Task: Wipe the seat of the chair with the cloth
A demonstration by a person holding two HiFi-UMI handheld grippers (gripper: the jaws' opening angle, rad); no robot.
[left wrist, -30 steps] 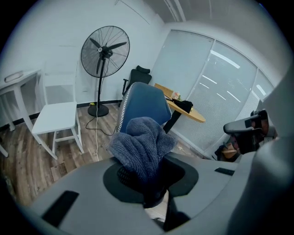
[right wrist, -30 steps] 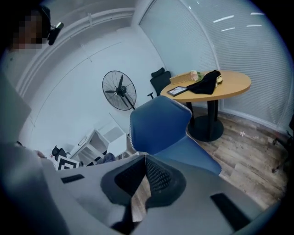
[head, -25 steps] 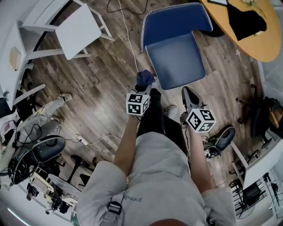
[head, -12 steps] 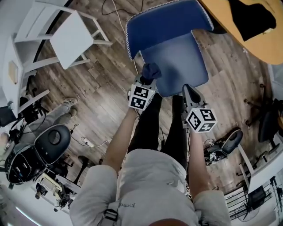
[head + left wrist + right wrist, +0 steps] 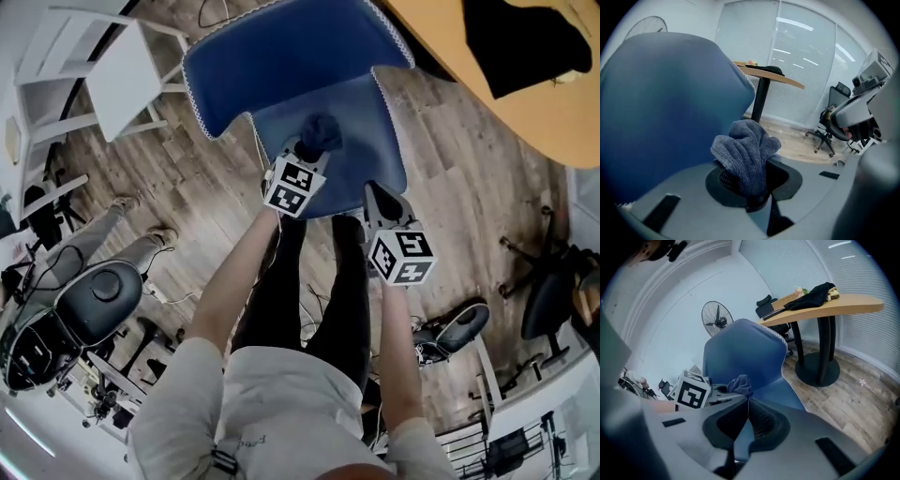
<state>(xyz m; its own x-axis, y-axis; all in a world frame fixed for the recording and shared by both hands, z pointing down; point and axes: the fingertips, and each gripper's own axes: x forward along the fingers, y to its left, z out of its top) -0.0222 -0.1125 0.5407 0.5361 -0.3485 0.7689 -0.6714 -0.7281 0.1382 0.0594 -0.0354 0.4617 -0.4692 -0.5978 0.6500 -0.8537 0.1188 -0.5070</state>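
Note:
A blue chair (image 5: 281,66) stands ahead of me; its seat (image 5: 361,141) lies under both grippers. My left gripper (image 5: 305,155) is shut on a dark blue cloth (image 5: 320,133), bunched above the seat's near left part. In the left gripper view the cloth (image 5: 747,152) sticks up from the closed jaws, with the chair's backrest (image 5: 661,108) filling the left. My right gripper (image 5: 377,195) hovers over the seat's front edge, jaws closed with nothing between them. The right gripper view shows the chair (image 5: 745,359), the cloth (image 5: 739,383) and the left gripper's marker cube (image 5: 693,392).
A round wooden table (image 5: 525,75) with a black garment (image 5: 525,42) stands to the right of the chair. A white chair (image 5: 103,66) is at the left, a black office chair (image 5: 94,300) lower left, and another (image 5: 548,300) at the right. Cables cross the wooden floor (image 5: 469,206).
I have stepped closer to the blue chair. Both grippers moved forward, so the cloth is now over the seat instead of the floor in front of it.

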